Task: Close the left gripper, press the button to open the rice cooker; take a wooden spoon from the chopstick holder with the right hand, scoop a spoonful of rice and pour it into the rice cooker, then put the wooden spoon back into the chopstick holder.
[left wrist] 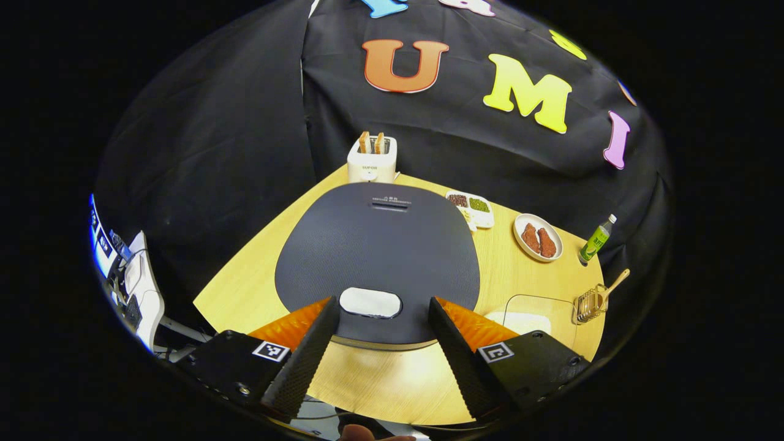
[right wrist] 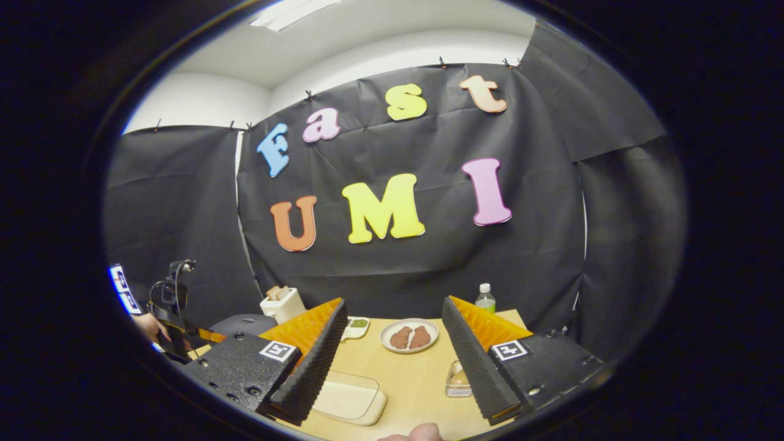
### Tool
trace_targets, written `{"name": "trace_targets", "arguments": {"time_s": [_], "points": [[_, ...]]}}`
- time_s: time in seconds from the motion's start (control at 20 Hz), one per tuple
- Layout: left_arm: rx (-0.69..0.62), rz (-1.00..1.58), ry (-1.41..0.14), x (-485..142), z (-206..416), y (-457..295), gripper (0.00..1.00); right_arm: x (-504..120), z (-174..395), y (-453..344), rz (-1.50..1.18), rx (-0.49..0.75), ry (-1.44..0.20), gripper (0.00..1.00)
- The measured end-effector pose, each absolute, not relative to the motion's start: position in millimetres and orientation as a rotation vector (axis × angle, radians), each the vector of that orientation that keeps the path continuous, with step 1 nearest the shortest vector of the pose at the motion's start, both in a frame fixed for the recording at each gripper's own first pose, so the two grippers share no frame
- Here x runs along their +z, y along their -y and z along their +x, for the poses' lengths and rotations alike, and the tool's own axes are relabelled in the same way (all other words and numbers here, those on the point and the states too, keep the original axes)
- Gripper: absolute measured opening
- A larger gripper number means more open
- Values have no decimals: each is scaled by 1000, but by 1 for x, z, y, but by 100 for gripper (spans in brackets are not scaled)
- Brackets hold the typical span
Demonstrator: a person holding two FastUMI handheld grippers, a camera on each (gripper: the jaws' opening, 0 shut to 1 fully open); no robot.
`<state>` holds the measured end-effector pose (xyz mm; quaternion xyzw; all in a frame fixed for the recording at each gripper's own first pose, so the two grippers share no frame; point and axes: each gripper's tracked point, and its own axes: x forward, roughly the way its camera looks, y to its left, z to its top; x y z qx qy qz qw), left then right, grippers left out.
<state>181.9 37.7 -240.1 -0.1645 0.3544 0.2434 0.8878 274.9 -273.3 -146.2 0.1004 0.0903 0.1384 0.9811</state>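
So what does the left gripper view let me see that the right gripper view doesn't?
Left gripper view alone: the rice cooker's white button between that gripper's open fingers, and the wooden spoon standing in the chopstick holder.

Right gripper view alone: the ceiling light, and a hand holding the other gripper at far left.

Both: the rice cooker, toaster, plate with two brown pieces, green bottle and clear rice container on the wooden table.
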Motion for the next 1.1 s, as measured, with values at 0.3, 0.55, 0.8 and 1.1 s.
{"name": "trace_targets", "arguments": {"time_s": [0.3,0.55,0.8,1.1], "points": [[496,-314,-749,-247,180,-34,97,-148,272,266,223,282,-180,100],[493,-291,-746,-246,180,-42,98,-146,270,271,213,276,-183,100],[493,-275,-654,-229,180,-47,94,-117,260,282,180,235,-132,99],[399,-239,-336,-120,159,-31,95,-68,211,251,123,202,-61,100]]}}
